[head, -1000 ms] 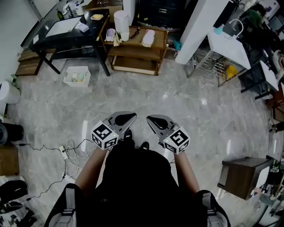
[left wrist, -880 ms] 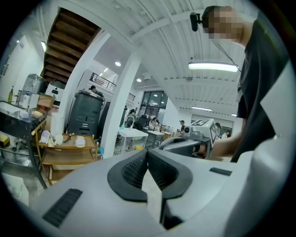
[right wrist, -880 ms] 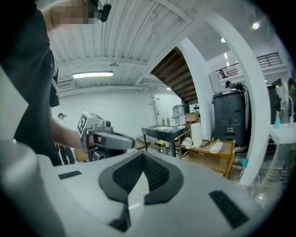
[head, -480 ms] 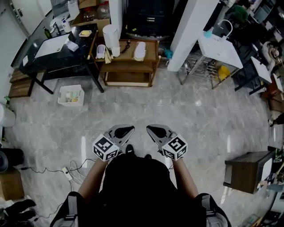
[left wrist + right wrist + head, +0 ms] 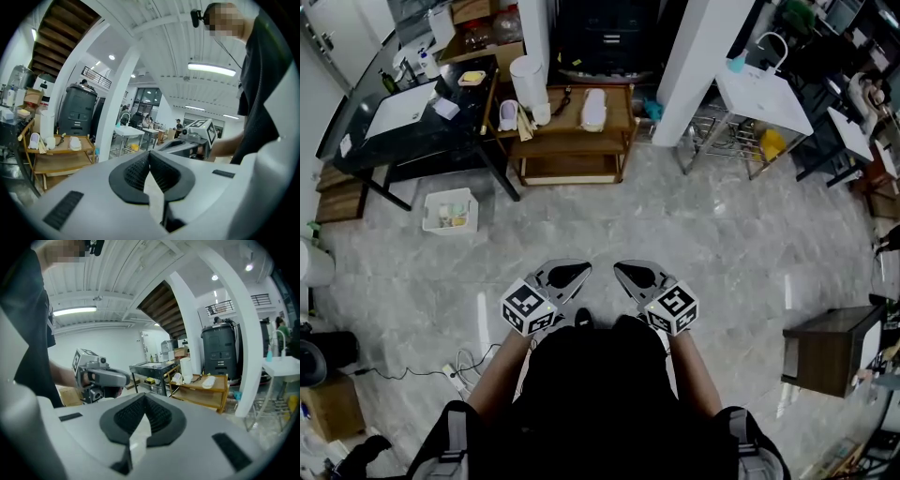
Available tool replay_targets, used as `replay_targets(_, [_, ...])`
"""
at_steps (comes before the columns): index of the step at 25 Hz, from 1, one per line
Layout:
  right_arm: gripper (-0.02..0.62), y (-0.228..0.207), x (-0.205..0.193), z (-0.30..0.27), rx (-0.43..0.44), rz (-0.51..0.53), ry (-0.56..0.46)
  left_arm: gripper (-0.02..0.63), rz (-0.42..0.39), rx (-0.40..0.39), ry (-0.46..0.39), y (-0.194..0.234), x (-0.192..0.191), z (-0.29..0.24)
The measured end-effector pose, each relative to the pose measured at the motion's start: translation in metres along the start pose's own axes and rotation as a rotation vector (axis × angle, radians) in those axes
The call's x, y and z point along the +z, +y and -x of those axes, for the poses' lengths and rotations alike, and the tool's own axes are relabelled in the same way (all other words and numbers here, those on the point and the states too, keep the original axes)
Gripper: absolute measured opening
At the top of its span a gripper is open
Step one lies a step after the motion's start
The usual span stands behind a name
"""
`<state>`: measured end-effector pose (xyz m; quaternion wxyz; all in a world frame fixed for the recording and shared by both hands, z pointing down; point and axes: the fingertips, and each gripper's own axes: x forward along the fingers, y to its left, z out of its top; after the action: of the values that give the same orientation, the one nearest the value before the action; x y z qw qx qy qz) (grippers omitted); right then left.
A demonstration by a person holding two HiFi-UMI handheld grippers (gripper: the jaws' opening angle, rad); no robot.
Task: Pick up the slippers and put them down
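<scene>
Slippers [image 5: 594, 109] small, distant on shelf [image 5: 570, 142]

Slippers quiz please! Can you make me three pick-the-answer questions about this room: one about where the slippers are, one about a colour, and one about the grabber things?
1. Where are the slippers?
A. On the floor
B. On top of the wooden shelf
C. On a chair

2. What colour is the bin on the floor?
A. Red
B. Black
C. White

3. How are the fingers of the left gripper and the right gripper?
A. Shut, holding nothing
B. Wide open
C. Shut on a slipper

Answers:
1 B: the head view shows them lying on the shelf's top board.
2 C: it is a white box on the floor, left of the shelf.
3 A: each gripper view shows the fingers meeting with nothing between them.
</scene>
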<state>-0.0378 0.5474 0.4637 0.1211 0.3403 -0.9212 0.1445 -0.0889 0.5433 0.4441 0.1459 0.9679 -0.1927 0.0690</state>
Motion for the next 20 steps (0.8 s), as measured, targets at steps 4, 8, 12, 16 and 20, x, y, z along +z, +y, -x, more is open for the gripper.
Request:
replay_targets(4, [0.008,-0.006,0.008,-0.009,0.026,-0.073,-0.036,0.012,0.017,0.01,-0.006,0.018,0.006,-0.003])
replay_targets(8, [0.008,-0.021,0.005,-0.021,0.015,-0.029,0.019,0.012,0.026,0.007,-0.004,0.031,0.012,-0.016])
replay_targets(12, [0.008,-0.035,-0.005,-0.037,0.038,0.025,0.084,0.012,0.037,0.025,-0.001,0.049,0.017,-0.033])
replay_targets(16, [0.008,-0.048,-0.014,-0.047,0.108,0.091,0.132,0.012,0.044,0.041,0.0,0.062,0.023,-0.056])
replay_targets(20, [0.008,-0.064,-0.012,-0.054,0.162,0.106,0.144,0.012,0.055,0.07,0.005,0.077,0.028,-0.077])
